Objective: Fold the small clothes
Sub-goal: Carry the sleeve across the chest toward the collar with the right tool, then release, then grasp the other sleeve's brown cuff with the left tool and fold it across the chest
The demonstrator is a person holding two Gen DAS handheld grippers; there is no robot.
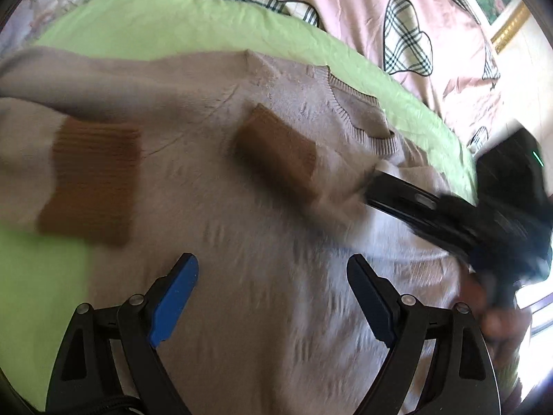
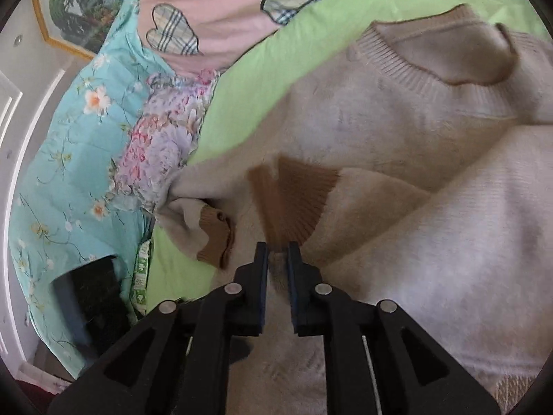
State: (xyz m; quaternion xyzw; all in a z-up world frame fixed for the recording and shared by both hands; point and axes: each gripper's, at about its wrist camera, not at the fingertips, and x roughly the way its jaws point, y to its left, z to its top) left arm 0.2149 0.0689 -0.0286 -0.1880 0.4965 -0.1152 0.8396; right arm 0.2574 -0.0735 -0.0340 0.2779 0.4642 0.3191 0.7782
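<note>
A small beige knit sweater [image 1: 262,207] with brown ribbed cuffs lies on a green sheet [image 1: 145,24]. Both sleeves are folded over its body; one brown cuff [image 1: 93,180] lies at the left, the other [image 1: 280,148] near the ribbed neckline [image 1: 363,117]. My left gripper [image 1: 273,276] is open and empty above the sweater's body. My right gripper [image 2: 278,252] is shut on the sleeve just behind a brown cuff [image 2: 297,197]; it also shows in the left wrist view [image 1: 373,180], pinching the fabric. A second cuff [image 2: 217,238] lies at the sweater's left edge.
A pink quilt with plaid hearts [image 1: 408,41] lies beyond the green sheet. A turquoise floral blanket [image 2: 69,159] and a floral cloth [image 2: 162,145] bunch up at the left. A black object [image 2: 90,294] lies below them. A framed picture [image 2: 79,7] hangs on the wall.
</note>
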